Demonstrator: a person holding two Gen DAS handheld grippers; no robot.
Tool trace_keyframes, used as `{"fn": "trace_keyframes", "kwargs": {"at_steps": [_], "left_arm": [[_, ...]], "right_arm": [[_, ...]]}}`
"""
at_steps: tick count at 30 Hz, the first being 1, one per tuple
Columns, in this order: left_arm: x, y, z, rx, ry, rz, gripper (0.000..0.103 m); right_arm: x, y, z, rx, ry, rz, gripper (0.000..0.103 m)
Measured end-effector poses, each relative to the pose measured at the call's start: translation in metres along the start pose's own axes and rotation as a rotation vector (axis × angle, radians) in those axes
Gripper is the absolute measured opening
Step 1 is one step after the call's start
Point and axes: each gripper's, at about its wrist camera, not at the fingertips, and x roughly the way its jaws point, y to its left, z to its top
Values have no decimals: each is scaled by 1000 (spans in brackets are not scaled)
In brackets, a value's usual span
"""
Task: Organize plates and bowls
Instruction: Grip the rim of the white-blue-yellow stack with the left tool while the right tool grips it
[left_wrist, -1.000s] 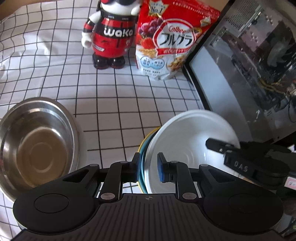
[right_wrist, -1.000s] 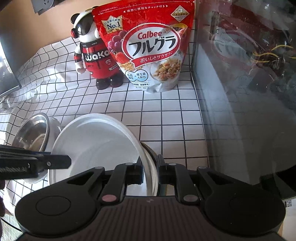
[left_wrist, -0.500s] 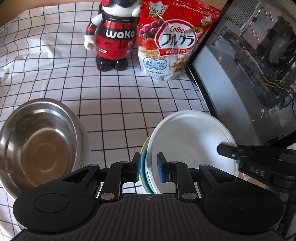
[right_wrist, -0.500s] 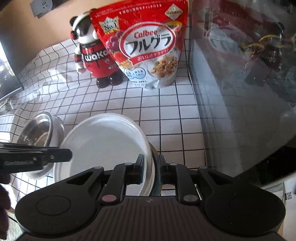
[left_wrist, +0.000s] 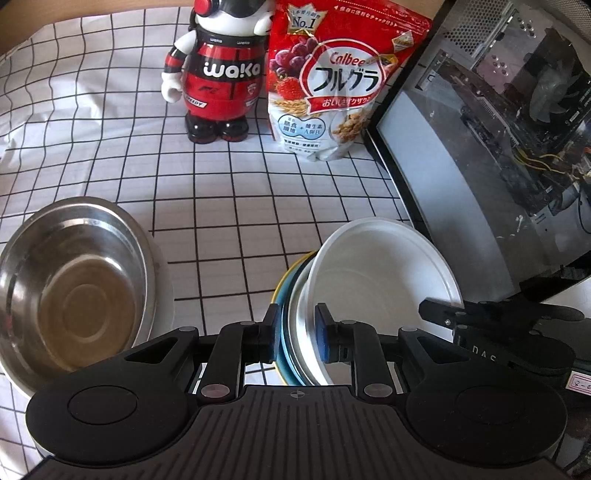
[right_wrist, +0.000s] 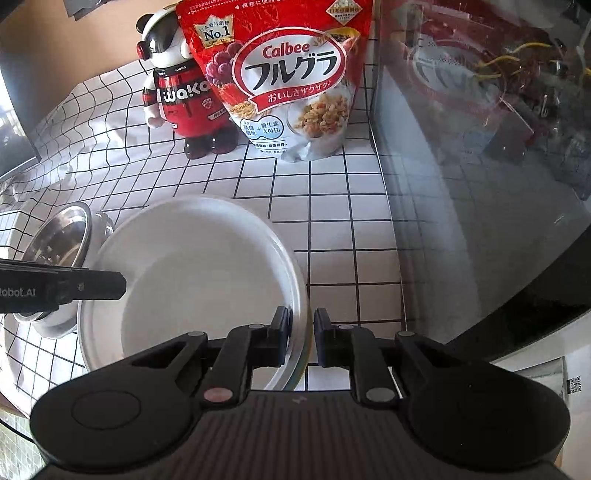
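A stack of dishes with a white bowl (left_wrist: 380, 266) on top of blue and yellow plates (left_wrist: 285, 295) is held between both grippers. My left gripper (left_wrist: 297, 334) is shut on the stack's left rim. My right gripper (right_wrist: 300, 338) is shut on its right rim; the white bowl also shows in the right wrist view (right_wrist: 192, 273). The stack is tilted and held above the checked cloth. A steel bowl (left_wrist: 70, 288) sits on the cloth to the left and also shows in the right wrist view (right_wrist: 59, 240).
A red and white robot figure (left_wrist: 218, 70) and a red cereal bag (left_wrist: 336, 81) stand at the back. A glass-sided computer case (left_wrist: 498, 140) lines the right side. The checked cloth (left_wrist: 221, 206) covers the table.
Both grippers have lifted the dish stack and drawn back slightly; the white bowl looks more tilted and the blue and yellow rims show more. The steel bowl has not moved.
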Motion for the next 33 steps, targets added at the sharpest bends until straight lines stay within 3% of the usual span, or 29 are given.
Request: {"fn": "trace_keyframes", "kwargs": {"at_steps": [22, 33], "left_arm": [[7, 10, -5, -15, 21, -16, 38], [0, 8, -8, -32, 0, -22, 31]], "right_arm": [[4, -2, -3, 36, 9, 28, 15], [3, 0, -2, 43, 1, 23, 15]]}}
